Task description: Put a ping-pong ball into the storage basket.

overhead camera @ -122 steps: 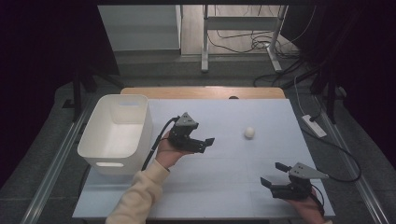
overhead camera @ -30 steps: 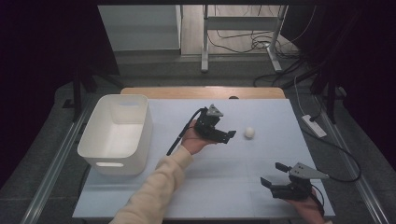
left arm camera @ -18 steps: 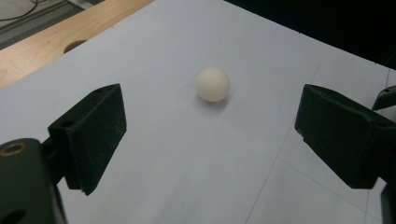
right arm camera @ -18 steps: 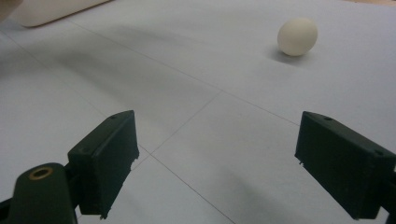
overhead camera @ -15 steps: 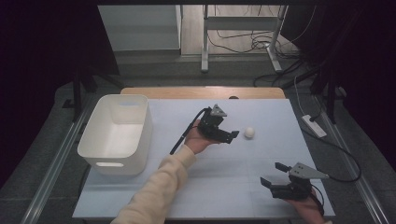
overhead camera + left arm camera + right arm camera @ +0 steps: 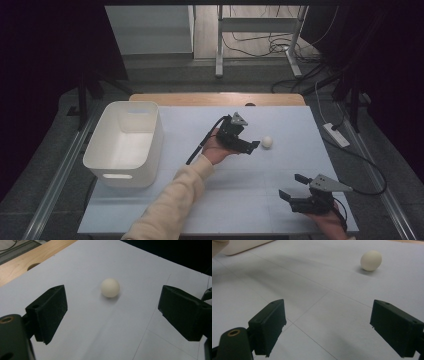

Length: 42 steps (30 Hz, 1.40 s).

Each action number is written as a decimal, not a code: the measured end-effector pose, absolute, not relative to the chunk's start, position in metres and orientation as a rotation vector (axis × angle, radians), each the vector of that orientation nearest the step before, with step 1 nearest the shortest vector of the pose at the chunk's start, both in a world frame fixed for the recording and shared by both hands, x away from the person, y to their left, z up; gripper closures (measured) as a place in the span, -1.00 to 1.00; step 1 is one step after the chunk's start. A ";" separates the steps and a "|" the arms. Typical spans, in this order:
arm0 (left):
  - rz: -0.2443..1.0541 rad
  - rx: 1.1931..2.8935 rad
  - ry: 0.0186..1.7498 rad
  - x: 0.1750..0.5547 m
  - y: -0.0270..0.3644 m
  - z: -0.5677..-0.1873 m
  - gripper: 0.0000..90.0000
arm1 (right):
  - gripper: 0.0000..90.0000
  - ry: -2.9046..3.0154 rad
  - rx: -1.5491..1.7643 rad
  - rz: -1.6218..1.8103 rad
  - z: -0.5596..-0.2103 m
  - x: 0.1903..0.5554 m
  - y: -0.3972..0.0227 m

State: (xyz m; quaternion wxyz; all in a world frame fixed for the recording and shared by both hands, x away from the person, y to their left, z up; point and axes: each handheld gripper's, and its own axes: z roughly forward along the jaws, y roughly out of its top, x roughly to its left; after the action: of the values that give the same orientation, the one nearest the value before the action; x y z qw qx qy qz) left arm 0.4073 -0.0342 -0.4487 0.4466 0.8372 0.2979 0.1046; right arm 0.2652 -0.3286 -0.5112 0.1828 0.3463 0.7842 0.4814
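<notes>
A small white ball (image 6: 267, 142) sits on the pale counter (image 6: 240, 200), out in the open, a bit right of the middle. The left hand-held gripper (image 6: 250, 145) is right next to it, reaching from the ball's left side. Its jaws are wide apart and hold nothing. In the left gripper view the ball (image 6: 110, 287) lies a little way ahead, between the two black jaws but not yet inside them.

I think the job in hand is to grab the ball. To do it well, the left hand-held gripper should slide forward, low over the counter, until the ball sits right in the middle of the jaws. Then it should close slowly. A round ball can roll off at a small bump, so neither jaw should nudge it first. The squeeze should land on the ball's widest part, or it may pop out.

The right hand-held gripper (image 6: 290, 187) waits near the front right corner of the counter, well apart from the ball. Its jaws are wide too, and empty. In the right gripper view the ball (image 6: 371, 260) looks far off.

A white plastic bin (image 6: 102, 150) stands on the left side of the counter. It looks empty inside. It may be where the ball will go.
</notes>
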 end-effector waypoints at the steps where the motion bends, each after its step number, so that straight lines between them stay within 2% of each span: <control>1: 0.260 2.075 0.736 0.408 -0.035 -0.449 -0.78 | -0.71 2.212 0.977 1.358 -0.511 0.265 -0.328; 42: 0.259 2.094 0.736 0.418 -0.056 -0.458 -0.78 | -0.71 2.224 0.971 1.358 -0.513 0.266 -0.326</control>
State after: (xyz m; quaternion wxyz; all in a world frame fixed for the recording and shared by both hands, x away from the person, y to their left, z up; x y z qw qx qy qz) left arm 0.4177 -0.0564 -0.4578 0.4380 0.8424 0.2961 0.1042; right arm 0.2662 -0.3257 -0.5132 0.1792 0.3435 0.7868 0.4804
